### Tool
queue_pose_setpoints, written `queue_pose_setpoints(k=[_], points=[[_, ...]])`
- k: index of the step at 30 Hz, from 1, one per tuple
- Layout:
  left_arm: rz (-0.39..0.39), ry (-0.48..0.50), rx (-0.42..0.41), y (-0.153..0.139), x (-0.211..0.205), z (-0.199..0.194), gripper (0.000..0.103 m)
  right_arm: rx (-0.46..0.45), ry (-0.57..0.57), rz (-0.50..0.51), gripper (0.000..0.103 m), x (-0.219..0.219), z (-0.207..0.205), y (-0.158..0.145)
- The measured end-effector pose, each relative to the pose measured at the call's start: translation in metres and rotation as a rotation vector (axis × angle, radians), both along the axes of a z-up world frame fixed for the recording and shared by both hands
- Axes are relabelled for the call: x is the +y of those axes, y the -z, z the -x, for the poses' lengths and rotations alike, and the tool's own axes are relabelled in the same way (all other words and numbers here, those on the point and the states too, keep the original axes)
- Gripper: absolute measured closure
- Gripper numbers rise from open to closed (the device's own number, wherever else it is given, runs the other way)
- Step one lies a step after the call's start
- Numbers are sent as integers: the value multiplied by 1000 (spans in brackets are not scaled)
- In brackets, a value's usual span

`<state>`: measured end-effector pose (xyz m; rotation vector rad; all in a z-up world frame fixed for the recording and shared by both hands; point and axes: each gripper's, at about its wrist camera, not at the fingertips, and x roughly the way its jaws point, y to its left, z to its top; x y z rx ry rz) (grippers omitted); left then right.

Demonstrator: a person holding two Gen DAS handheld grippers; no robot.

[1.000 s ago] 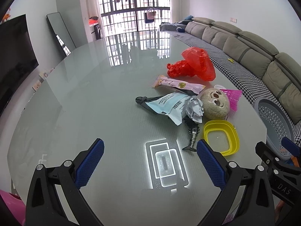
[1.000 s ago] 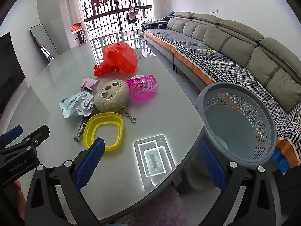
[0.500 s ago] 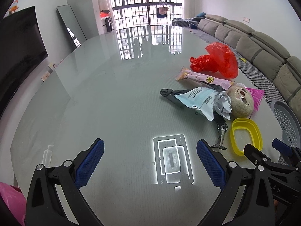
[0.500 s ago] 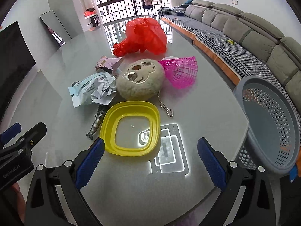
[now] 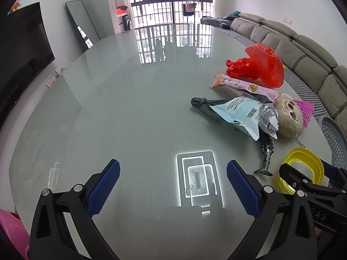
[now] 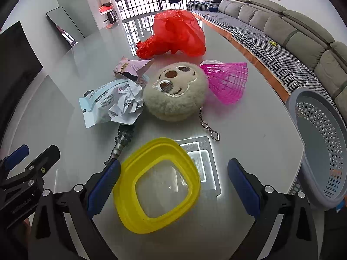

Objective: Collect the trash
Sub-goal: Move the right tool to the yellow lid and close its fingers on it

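The step in hand looks like the approach to a first pick: nothing is collected yet, and the grey basket point(image 6: 321, 147) sits off the table point(image 5: 121, 112) edge at about three o'clock in the right wrist view, with no trash visible in the part shown. The litter lies in a cluster at twelve o'clock from the right gripper point(image 6: 173, 186): a red plastic bag point(image 6: 175, 32) farthest off, a plush face point(image 6: 175, 91) in the middle with a pink mesh cone point(image 6: 227, 80) at its two o'clock, crumpled paper point(image 6: 112, 104) at its nine o'clock, and a yellow lid point(image 6: 158, 184) nearest.

The right gripper's jaws stand wide apart and empty; the yellow lid lies between them, close by the left finger. The next move probably calls for lowering and closing on its rim.

The left gripper point(image 5: 173, 184) is likewise spread wide, over bare table, holding nothing.
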<state>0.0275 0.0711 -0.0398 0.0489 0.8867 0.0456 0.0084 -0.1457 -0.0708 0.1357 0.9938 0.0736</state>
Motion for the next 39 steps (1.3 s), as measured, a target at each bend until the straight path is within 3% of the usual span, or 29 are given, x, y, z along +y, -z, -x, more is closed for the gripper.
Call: queue_pose_setpoints(k=[13, 34, 39], points=[[0, 8, -3, 0, -3, 0, 6, -19, -47, -59, 9, -6, 23, -7], [18, -16, -9, -1, 10, -3, 6, 9, -41, 140, 9, 24, 2, 7], [34, -14, -3, 1, 11, -3, 6, -10, -51, 134, 9, 24, -2, 8]])
